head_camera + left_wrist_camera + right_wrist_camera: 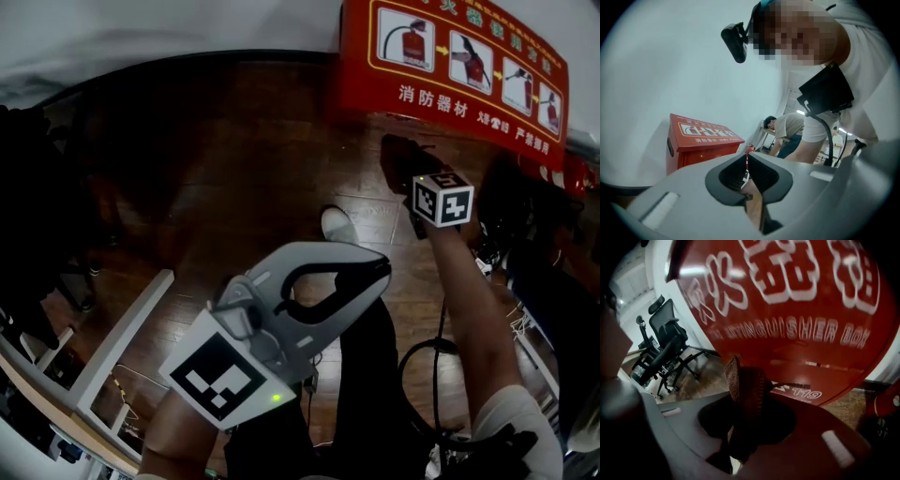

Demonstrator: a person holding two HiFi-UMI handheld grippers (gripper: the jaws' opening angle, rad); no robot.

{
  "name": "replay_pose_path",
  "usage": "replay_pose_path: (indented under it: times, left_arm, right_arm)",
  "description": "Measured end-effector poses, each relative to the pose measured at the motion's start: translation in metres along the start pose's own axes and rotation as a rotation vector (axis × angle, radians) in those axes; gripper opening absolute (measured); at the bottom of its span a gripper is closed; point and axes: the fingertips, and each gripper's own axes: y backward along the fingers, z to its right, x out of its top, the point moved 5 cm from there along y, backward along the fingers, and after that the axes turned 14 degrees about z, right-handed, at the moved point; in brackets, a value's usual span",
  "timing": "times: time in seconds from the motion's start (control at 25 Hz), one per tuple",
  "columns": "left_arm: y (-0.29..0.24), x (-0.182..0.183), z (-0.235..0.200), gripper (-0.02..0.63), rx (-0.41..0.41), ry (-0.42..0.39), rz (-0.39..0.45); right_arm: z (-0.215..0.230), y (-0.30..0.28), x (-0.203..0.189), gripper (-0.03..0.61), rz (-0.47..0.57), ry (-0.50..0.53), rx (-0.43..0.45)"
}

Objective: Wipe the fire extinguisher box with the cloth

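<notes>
The red fire extinguisher box (pixel 450 66) stands against the white wall at the upper right of the head view. It fills the right gripper view, where its front (pixel 797 310) is very close. My right gripper (pixel 408 169) is shut on a dark brown cloth (pixel 747 390), which it holds just in front of the box's lower front. In the head view the cloth (pixel 401 157) shows beyond the marker cube. My left gripper (pixel 380 267) hangs low in the middle over the wooden floor, shut and holding nothing. Its view shows the box (pixel 701 140) some way off.
A white table frame (pixel 122 347) runs along the lower left. Black office chairs (pixel 670 343) stand left of the box. A black cable (pixel 436 366) loops by my right arm. Another person (pixel 787 126) bends over in the background. My shoe (pixel 337 225) is on the floor.
</notes>
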Motion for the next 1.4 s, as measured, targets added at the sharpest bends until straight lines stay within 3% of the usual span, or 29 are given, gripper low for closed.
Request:
replay_pose_path:
  times: [0.16,0.28,0.52,1.04,1.28,1.4]
  left_arm:
    - [0.009,0.022,0.018,0.012,-0.001,-0.005,0.017]
    - [0.018,0.035,0.028,0.011,0.0,-0.011,0.025]
    - [0.032,0.04,0.029,0.012,0.023,-0.014,0.033]
    - [0.055,-0.02,-0.015,0.011,0.143,0.037,0.055]
    - [0.062,-0.035,-0.022,0.011,0.178,0.055,0.069]
    - [0.064,-0.032,-0.02,0.011,0.195,0.054,0.08]
  right_arm:
    - [-0.052,0.052,0.058,0.094,0.115,0.033,0.081]
    - [-0.072,0.074,0.096,0.094,0.194,0.022,0.095]
    - [-0.084,0.052,0.126,0.094,0.264,-0.016,0.084]
    - [-0.055,-0.083,0.012,0.094,0.114,-0.162,0.017]
    - [-0.03,-0.131,-0.032,0.094,-0.035,-0.104,0.0]
    - [-0.03,-0.134,-0.034,0.094,-0.09,-0.091,0.021]
